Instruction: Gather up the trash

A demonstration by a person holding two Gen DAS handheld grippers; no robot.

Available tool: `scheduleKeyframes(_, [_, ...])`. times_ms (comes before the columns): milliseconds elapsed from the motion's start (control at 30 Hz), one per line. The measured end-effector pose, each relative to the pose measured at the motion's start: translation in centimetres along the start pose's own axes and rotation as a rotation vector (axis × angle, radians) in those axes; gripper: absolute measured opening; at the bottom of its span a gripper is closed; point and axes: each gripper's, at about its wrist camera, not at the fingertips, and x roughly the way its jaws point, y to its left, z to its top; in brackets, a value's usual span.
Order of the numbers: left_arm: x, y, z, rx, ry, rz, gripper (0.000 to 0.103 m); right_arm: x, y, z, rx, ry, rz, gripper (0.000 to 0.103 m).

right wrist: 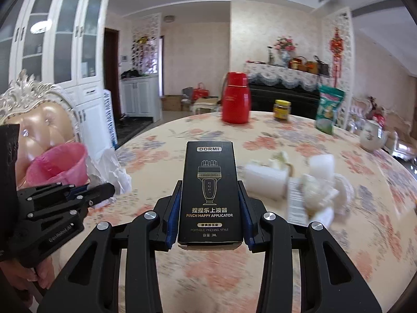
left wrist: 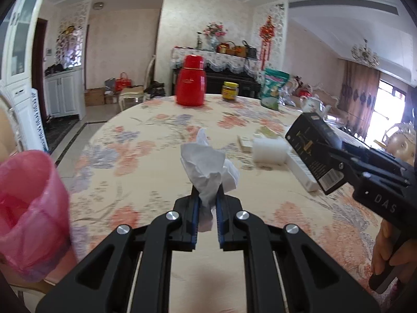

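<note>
Nearest in the left wrist view, the left gripper (left wrist: 207, 203) is closed almost fully, its blue pads pinching a crumpled white tissue (left wrist: 208, 168) that stands up above the fingertips, over the near part of the table (left wrist: 146, 140). In the right wrist view, the right gripper (right wrist: 210, 198) is partly open and clamped on the long sides of a black box (right wrist: 210, 190) printed "DORMI" and "PINCH HAPPY APPLICATOR", held above the floral tablecloth. From the left view the same box sits at the right, tilted, with a hand (left wrist: 388, 250) on the gripper handle below it.

At the near left edge of the table stands a bin lined with a pink bag (left wrist: 28, 208), its mouth open; in the right view it lies just beyond the left gripper, in front of an ornate chair (right wrist: 39, 120).

Mid-table, to the right, loose trash remains: white foam pieces (right wrist: 265, 182), crumpled tissues (right wrist: 318, 190) and a flat white box with a barcode (right wrist: 295, 203), lying close together and blurred.

Farther off stand a red thermos (right wrist: 235, 101), a yellow-lidded jar (right wrist: 281, 109), a green pouch (right wrist: 329, 109) and, far right, a white teapot (right wrist: 372, 135).
</note>
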Motion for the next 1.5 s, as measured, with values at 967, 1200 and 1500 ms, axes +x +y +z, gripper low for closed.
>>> scheduleKeyframes(967, [-6.1,28.0,-0.9,-0.213,-0.031,0.478,0.019,14.3,26.8,5.8,-0.166,0.097,0.587,0.039])
scheduleKeyframes(1200, [-7.4,30.6,-2.4,-0.312,-0.042,0.543,0.067,17.0,27.6,6.1,-0.085,0.142,0.637,0.068])
scheduleKeyframes(1500, [-10.3,25.3,-2.6,-0.253,-0.130,0.566,0.098,12.9,21.1,4.9,-0.100,0.103,0.510,0.068])
